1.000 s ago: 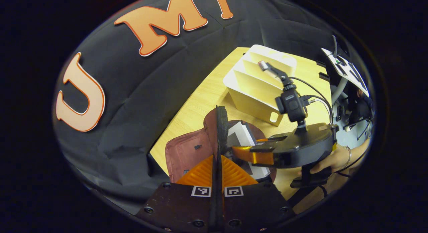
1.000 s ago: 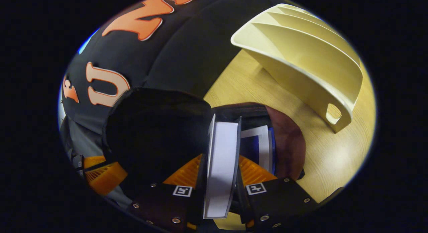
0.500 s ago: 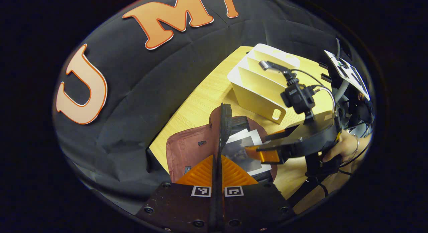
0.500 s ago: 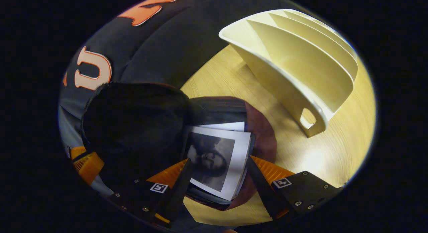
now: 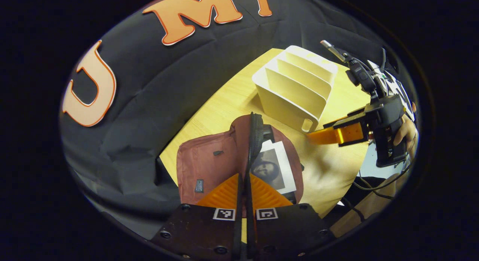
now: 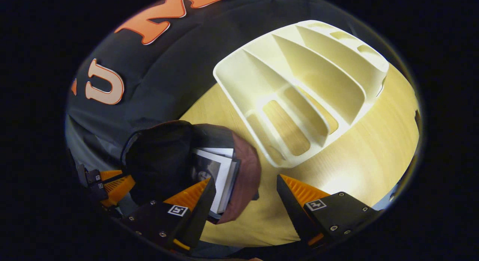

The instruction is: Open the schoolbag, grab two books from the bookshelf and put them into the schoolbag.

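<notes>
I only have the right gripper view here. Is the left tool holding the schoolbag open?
Observer: Yes. In the left gripper view the left tool is shut on the zipper rim of the schoolbag flap and holds that flap upright.
Operator: Where does my right tool sit, seen from there?
Observer: The right tool hangs in the air beside the handle end of the bookshelf, clear of the schoolbag.
Operator: Is there anything on the outside of the flap?
Observer: A small dark tag sits near its lower edge.
</notes>
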The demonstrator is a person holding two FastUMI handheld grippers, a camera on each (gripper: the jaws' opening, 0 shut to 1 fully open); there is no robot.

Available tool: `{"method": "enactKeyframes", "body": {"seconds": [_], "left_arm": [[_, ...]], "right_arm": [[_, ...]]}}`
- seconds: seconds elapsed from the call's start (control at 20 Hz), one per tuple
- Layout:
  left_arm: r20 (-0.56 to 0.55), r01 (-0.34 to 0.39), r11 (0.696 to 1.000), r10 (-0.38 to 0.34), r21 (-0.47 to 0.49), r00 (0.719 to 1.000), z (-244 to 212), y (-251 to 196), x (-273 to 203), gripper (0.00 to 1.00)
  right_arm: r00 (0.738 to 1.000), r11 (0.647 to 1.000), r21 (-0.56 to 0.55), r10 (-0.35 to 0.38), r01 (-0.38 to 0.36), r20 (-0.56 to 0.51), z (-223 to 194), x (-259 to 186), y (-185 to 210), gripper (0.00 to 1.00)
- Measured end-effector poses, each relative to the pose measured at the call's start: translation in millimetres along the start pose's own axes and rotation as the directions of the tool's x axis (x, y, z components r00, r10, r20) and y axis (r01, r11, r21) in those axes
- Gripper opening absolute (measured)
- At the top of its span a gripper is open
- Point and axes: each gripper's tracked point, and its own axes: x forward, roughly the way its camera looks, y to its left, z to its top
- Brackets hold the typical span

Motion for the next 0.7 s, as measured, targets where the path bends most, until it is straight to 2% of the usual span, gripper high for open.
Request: {"method": "enactKeyframes", "body": {"seconds": [0.1, 0.2, 0.25, 0.3, 0.4, 0.6, 0.7], "left_arm": [[-0.006, 0.026, 0.999, -0.026, -0.035, 1.000, -5.8, -15.6, 6.4, 0.25], [-0.007, 0.017, 0.997, -0.018, -0.069, 1.000, -3.8, -24.6, 8.1, 0.68], [-0.012, 0.021, 0.996, -0.022, -0.090, 1.000, -4.8, -32.6, 11.6, 0.80], [-0.016, 0.022, 0.993, -0.024, -0.113, 1.000, -7.1, -39.8, 14.4, 0.87], [-0.021, 0.015, 0.986, -0.018, -0.168, 1.000, -7.3, -56.1, 19.7, 1.00], [0.006, -0.013, 0.961, 0.015, -0.276, 1.000, 9.1, -88.1, 34.2, 0.99], [0.058, -0.034, 0.941, 0.056, -0.338, 0.997, 35.1, -100.3, 35.2, 0.99]], "right_arm": [[1.000, 1.000, -0.018, -0.020, 0.020, -0.016, 2.5, -8.9, -21.3, 0.98], [0.998, 0.998, -0.048, -0.048, 0.046, -0.037, 6.7, -18.9, -43.0, 0.98], [0.997, 0.996, -0.065, -0.061, 0.058, -0.048, 8.6, -23.4, -53.5, 0.98], [0.995, 0.995, -0.080, -0.072, 0.067, -0.063, 10.2, -28.7, -64.2, 0.98], [0.992, 0.990, -0.116, -0.090, 0.080, -0.084, 17.4, -37.1, -83.3, 0.98], [0.989, 0.977, -0.192, -0.109, 0.088, -0.100, 39.3, -59.9, -120.1, 0.98], [0.993, 0.969, -0.234, -0.099, 0.081, -0.069, 60.2, -74.2, -134.4, 0.98]]}}
